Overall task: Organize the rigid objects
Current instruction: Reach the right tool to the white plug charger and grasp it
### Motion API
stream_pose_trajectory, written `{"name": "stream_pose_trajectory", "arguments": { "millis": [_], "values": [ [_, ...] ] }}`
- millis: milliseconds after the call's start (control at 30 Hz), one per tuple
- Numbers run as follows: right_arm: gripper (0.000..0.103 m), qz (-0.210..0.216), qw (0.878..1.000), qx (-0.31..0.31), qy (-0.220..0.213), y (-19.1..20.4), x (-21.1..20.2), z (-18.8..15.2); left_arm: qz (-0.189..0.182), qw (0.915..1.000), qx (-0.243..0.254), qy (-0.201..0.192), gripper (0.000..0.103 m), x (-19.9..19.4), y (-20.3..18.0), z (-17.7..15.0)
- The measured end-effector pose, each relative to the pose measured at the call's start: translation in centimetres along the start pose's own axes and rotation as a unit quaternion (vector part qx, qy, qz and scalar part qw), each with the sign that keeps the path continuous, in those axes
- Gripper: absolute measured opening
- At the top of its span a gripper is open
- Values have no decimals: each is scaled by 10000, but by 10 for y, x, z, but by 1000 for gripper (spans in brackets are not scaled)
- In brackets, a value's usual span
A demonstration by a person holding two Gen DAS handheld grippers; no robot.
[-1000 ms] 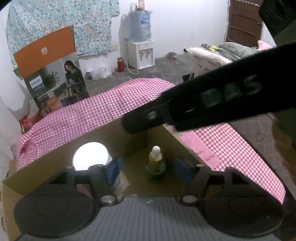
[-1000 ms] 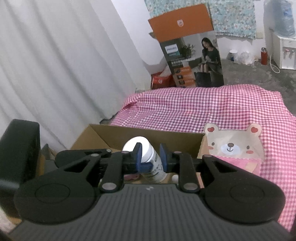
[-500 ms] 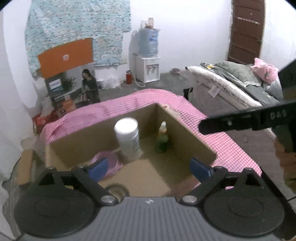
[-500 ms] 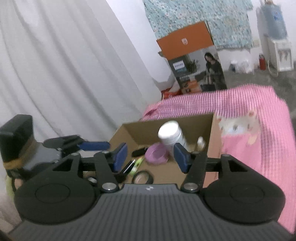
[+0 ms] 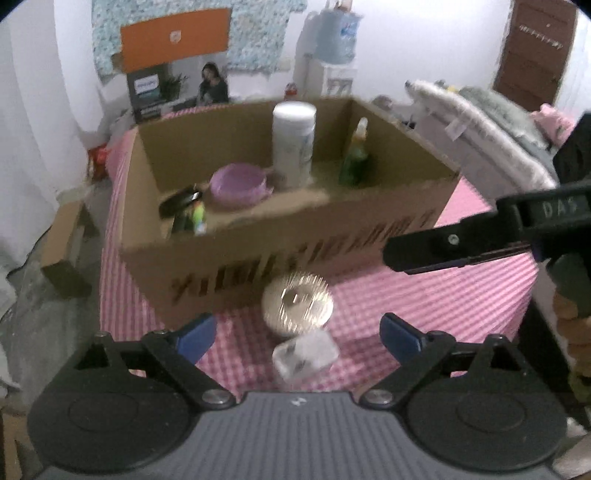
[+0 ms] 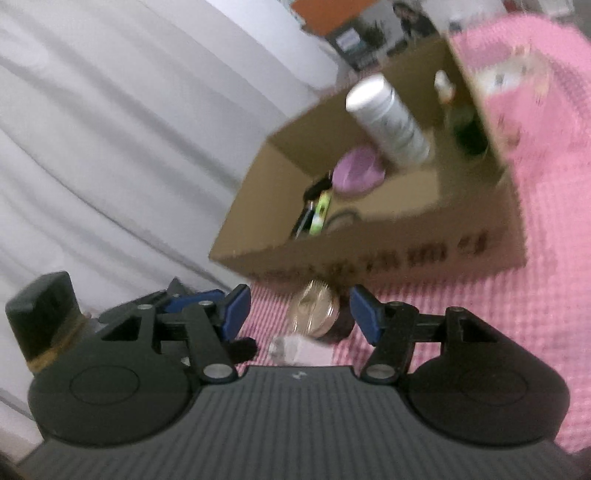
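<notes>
"DAS" on right gripper [image 5: 480, 251]

White walls, a floral cloth [image 5: 258, 33] hung behind a water dispenser [image 5: 328, 70], brown door [image 5: 532, 51], white curtain [image 6: 110, 129].

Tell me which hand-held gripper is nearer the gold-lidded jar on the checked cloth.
Roughly level; I cannot pick one. Left hand-held gripper and right hand-held gripper both stand open just short of the gold-lidded jar, in front of the cardboard box.
</notes>
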State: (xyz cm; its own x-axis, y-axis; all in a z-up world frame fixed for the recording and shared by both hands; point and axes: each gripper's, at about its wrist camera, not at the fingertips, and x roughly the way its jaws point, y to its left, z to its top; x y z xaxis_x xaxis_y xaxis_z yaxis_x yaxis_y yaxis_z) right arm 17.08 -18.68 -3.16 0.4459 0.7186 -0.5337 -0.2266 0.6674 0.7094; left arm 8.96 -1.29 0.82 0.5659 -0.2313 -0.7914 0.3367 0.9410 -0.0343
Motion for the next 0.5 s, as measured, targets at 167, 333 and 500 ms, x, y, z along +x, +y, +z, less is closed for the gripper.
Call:
{"name": "stream_pose_trajectory", "arguments": {
  "millis": [167,333,500],
  "values": [
    [59,-121,9991,154,375,2,38,-11,212,9996,111,135,94,19,-2,-19],
    [57,-279,9978,148,579,2,62,-16,245,9992,94,307,72,35,0,-25],
    [48,-367,9963,205,744,-1,79,-18,79,9992,-9,382,53,45,-1,-29]
  ]
}}
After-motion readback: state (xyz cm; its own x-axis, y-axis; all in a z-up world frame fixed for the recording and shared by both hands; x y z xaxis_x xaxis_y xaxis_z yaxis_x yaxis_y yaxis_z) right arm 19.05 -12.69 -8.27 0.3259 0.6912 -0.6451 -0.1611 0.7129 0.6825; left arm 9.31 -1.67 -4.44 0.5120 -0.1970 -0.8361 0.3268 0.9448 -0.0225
